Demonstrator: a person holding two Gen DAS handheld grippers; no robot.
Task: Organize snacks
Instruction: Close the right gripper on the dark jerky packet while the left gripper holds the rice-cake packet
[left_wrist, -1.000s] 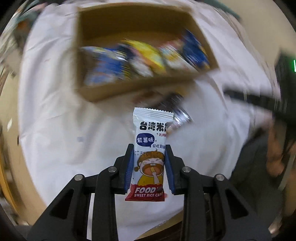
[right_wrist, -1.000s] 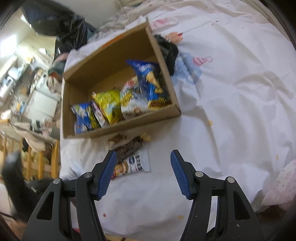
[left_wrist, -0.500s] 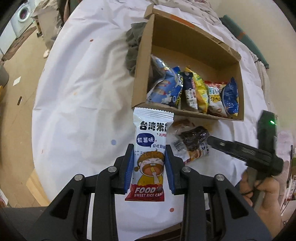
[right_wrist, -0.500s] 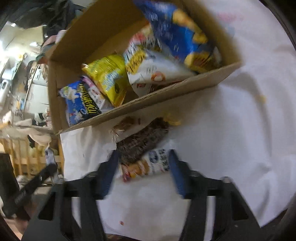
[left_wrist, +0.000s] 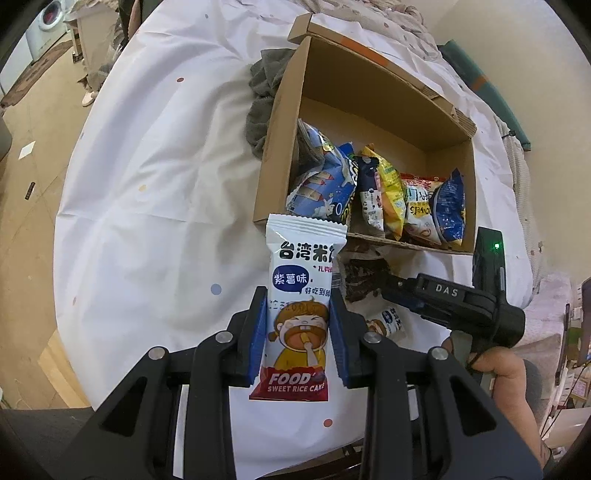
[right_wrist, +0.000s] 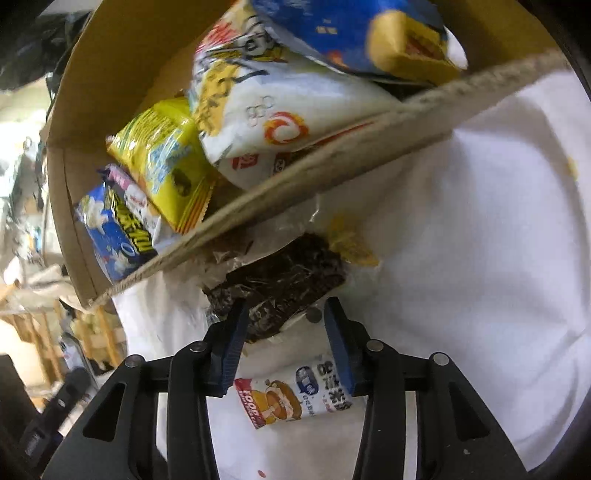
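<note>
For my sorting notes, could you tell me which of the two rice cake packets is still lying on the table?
The smaller rice cake packet beside the dark snack pack, under the right gripper. The other packet is clamped upright in the left gripper.

The open brown box (left_wrist: 280, 122) is matt corrugated cardboard with a rough, fibrous cut edge, and it sits on a smooth white cloth sheet (left_wrist: 155, 206) with small coloured dots. The white rice-cake packet (left_wrist: 299, 314) and the bagged snacks in the box (right_wrist: 258, 122) are glossy printed plastic film, while the dark seaweed snack's clear wrapper (right_wrist: 280, 291) is crinkled and shiny. A grey cloth (left_wrist: 264, 107) beside the box looks soft and matt.
</note>
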